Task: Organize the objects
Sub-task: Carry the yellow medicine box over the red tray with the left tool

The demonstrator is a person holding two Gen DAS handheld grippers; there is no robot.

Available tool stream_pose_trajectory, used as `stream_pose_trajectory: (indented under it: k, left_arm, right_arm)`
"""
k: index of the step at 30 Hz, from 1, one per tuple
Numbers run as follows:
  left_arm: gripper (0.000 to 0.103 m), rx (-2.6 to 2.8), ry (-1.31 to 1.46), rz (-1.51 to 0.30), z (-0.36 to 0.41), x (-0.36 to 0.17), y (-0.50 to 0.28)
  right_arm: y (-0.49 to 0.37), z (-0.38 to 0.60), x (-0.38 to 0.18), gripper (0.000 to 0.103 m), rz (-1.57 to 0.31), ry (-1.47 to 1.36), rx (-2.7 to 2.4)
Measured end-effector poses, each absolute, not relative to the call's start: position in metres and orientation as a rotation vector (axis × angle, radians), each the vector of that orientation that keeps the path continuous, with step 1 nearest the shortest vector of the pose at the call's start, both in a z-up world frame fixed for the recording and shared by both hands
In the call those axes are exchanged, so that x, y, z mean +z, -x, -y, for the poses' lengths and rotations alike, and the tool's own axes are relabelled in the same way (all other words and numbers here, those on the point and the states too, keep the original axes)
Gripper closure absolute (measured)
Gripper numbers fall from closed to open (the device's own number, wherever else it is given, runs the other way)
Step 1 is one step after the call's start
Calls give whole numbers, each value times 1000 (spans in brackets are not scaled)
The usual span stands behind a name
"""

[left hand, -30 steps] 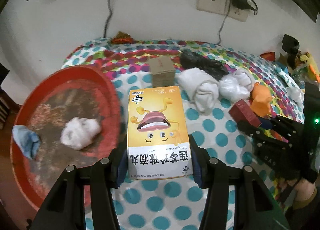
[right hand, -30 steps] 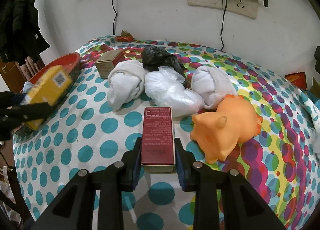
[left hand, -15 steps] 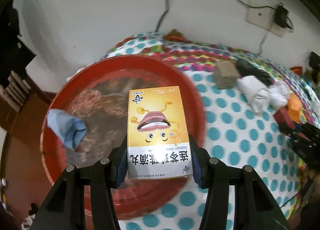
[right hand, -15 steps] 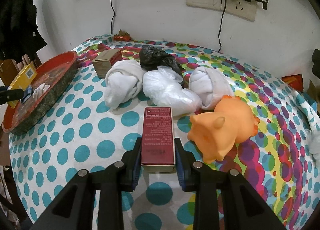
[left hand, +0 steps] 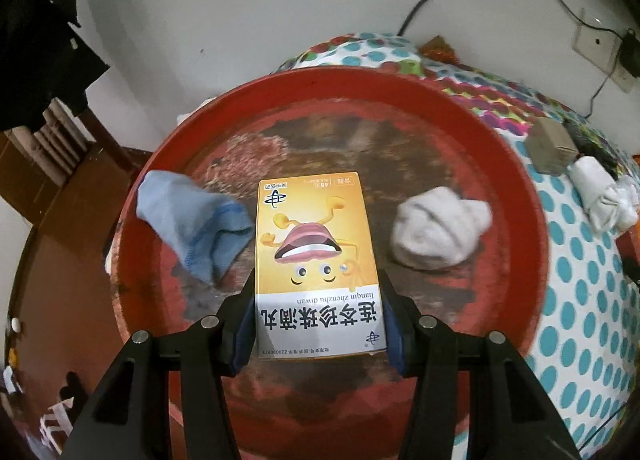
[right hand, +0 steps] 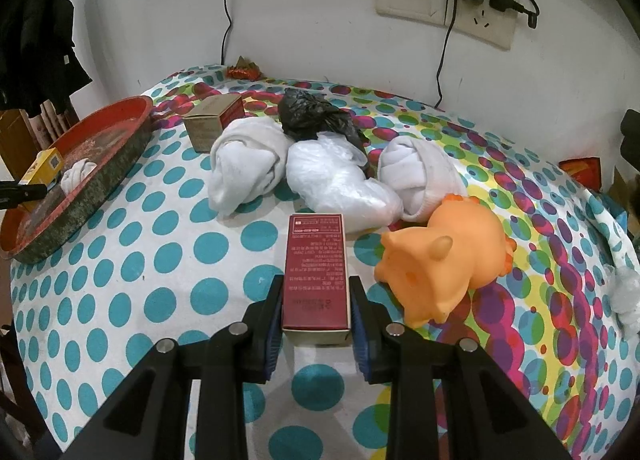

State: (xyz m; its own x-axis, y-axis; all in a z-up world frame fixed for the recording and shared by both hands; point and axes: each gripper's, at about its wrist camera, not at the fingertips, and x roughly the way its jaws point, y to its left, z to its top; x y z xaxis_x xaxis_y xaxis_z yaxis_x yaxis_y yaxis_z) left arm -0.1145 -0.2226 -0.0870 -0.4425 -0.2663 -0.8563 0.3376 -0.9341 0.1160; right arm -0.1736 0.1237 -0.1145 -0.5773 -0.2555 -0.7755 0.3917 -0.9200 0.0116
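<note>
My left gripper (left hand: 318, 320) is shut on a yellow medicine box (left hand: 316, 256) with a cartoon mouth, held over the middle of the round red tray (left hand: 520, 196). In the tray lie a blue sock (left hand: 192, 220) to the left of the box and a white balled sock (left hand: 436, 228) to its right. My right gripper (right hand: 316, 312) is shut on a dark red box (right hand: 316, 260) above the dotted tablecloth (right hand: 132, 272). In the right wrist view the yellow box (right hand: 42, 168) shows small over the tray (right hand: 96, 180) at far left.
An orange rubber pig (right hand: 444, 256) sits right beside the red box. Behind it lie two white rolled socks (right hand: 244, 164), a white plastic bag (right hand: 340, 184), a black bag (right hand: 316, 116) and a brown carton (right hand: 212, 120). Wall sockets and cables hang above. Brown furniture (left hand: 60, 220) stands left of the tray.
My left gripper has carried the yellow box leftward from over the tablecloth to above the tray's middle. The right gripper and its red box have stayed still.
</note>
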Motion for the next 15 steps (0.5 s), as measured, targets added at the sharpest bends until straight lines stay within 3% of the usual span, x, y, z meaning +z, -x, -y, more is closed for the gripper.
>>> stream_pose_trajectory:
  k: [15]
  left_arm:
    - [53,-2352,-1432,-113,258,-105,108]
  right_arm:
    - [173,-122,-115,73,-257,-1194,-2499]
